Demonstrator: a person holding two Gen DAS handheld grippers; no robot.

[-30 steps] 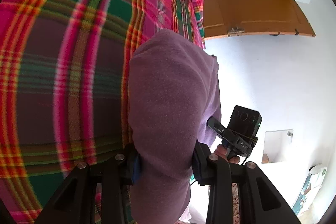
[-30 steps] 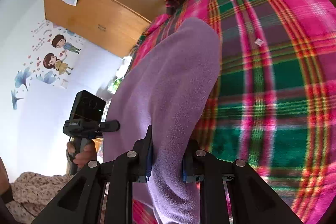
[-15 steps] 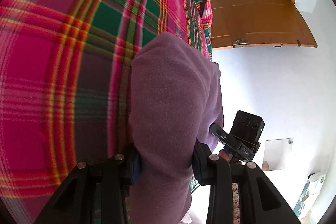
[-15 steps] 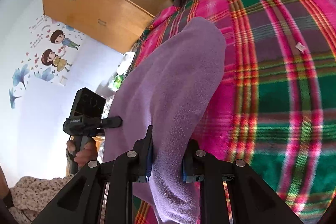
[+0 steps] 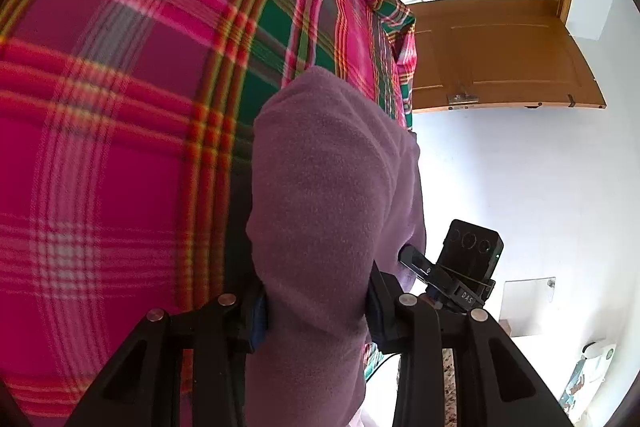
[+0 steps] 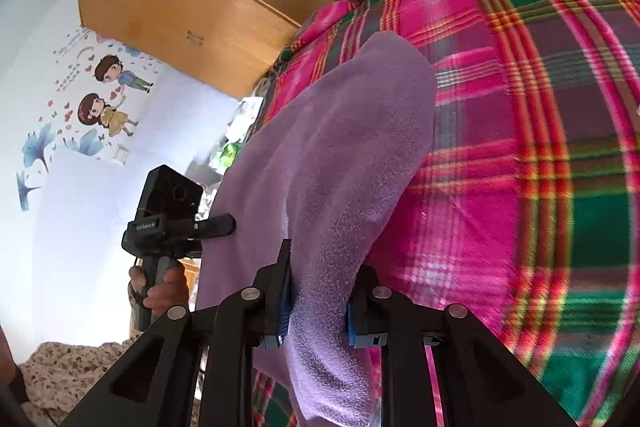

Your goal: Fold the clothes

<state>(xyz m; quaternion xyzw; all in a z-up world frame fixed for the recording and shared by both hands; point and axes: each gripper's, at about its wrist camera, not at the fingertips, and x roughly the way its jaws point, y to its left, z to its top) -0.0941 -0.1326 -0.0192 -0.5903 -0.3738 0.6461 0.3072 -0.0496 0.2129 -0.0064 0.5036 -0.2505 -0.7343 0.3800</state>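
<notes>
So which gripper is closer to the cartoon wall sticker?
Left, probably. The left gripper sits between the right gripper and the wall bearing the cartoon wall sticker; both clamp the purple garment.

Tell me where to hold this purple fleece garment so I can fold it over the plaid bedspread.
Hold the purple fleece garment by its near edge, one gripper at each end, as the left gripper and right gripper do now. Between them it hangs taut, its free end draping toward the plaid bedspread.

Plaid bedcover [image 5: 120, 147]: passage is blocked on the outer side of each gripper. Open air is left between them, bounded by white wall [image 5: 520, 167] and wooden door [image 5: 500, 59].
</notes>
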